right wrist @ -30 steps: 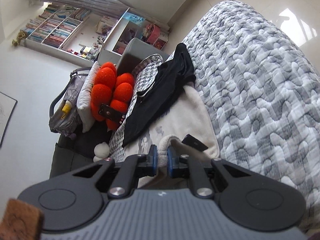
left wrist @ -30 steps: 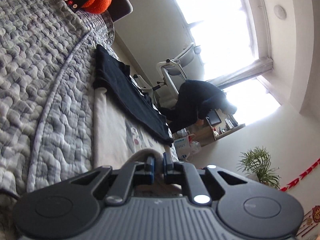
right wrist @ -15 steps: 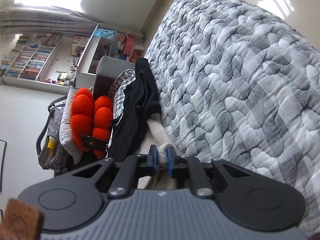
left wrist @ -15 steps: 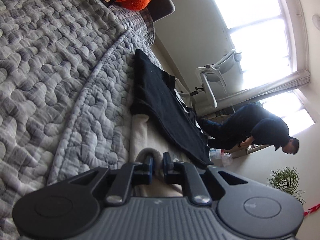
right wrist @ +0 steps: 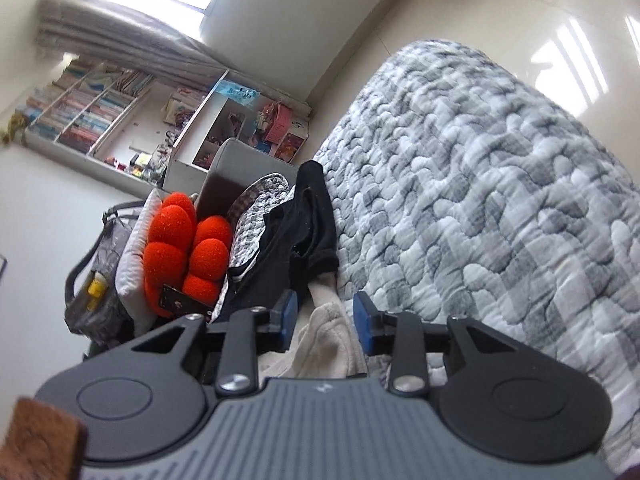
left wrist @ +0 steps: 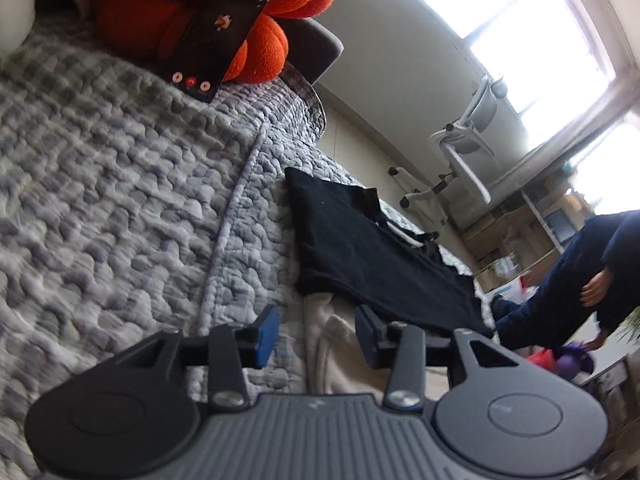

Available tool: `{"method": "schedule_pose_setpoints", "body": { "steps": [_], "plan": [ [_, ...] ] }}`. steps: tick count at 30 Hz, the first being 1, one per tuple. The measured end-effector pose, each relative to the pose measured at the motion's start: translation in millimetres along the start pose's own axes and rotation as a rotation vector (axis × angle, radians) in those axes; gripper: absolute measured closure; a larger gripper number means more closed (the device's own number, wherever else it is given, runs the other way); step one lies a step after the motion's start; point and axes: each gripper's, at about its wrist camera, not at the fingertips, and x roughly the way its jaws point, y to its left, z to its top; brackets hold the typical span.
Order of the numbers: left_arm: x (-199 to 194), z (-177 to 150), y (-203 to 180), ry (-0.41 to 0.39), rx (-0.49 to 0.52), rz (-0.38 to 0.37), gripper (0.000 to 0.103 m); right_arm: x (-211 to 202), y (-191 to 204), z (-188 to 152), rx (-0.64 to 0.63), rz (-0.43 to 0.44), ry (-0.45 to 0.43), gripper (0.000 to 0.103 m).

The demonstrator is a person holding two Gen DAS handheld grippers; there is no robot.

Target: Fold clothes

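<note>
A cream fleece garment (left wrist: 340,344) lies on the grey quilted bed, its folded edge between the open fingers of my left gripper (left wrist: 318,334). It also shows in the right wrist view (right wrist: 326,340), lying loose between the open fingers of my right gripper (right wrist: 326,322). Neither gripper holds it. A black garment (left wrist: 372,256) lies flat just beyond the cream one; in the right wrist view the black garment (right wrist: 308,224) looks bunched at its far end.
The grey quilt (left wrist: 120,200) covers the bed (right wrist: 500,200). An orange cushion (left wrist: 224,12) with a phone (left wrist: 216,36) leaning on it sits at the headboard end. A desk chair (left wrist: 464,148) and a person (left wrist: 580,280) stand beyond the bed. Bookshelves (right wrist: 132,120) line the wall.
Both grippers have opened and let go of the cream garment, which now lies on the bed. Both have lowered toward the quilt.
</note>
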Motion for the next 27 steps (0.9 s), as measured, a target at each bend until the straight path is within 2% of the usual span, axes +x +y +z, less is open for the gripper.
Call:
{"method": "schedule_pose_setpoints", "body": {
  "steps": [7,9,12,16,19,22,27],
  "plan": [
    [16.0,-14.7,-29.9,0.016,0.269,0.123,0.053,16.4,62.9,-34.8,-0.436,-0.123,0.088,0.067],
    [22.9,-17.9,-38.0,0.0,0.316,0.139,0.052,24.1,72.1,-45.8,-0.541,-0.178,0.092,0.067],
    [30.6,-23.5,-51.0,-0.023,0.373,0.141,0.052,31.2,73.1,-54.3,-0.639,-0.259,0.044,0.065],
    [39.5,-35.5,-67.3,-0.047,0.478,0.171,0.053,38.7,60.8,-49.2,-0.651,-0.332,-0.006,0.064],
    [44.0,-42.5,-73.1,-0.062,0.519,0.198,0.054,39.8,50.0,-43.6,-0.623,-0.348,-0.018,0.064],
    [45.7,-46.7,-75.0,-0.085,0.529,0.222,0.058,41.8,47.2,-44.9,-0.627,-0.337,-0.025,0.064],
    [50.4,-48.4,-72.7,-0.07,0.482,0.241,0.061,46.2,48.4,-51.6,-0.65,-0.317,-0.054,0.064]
  ]
}}
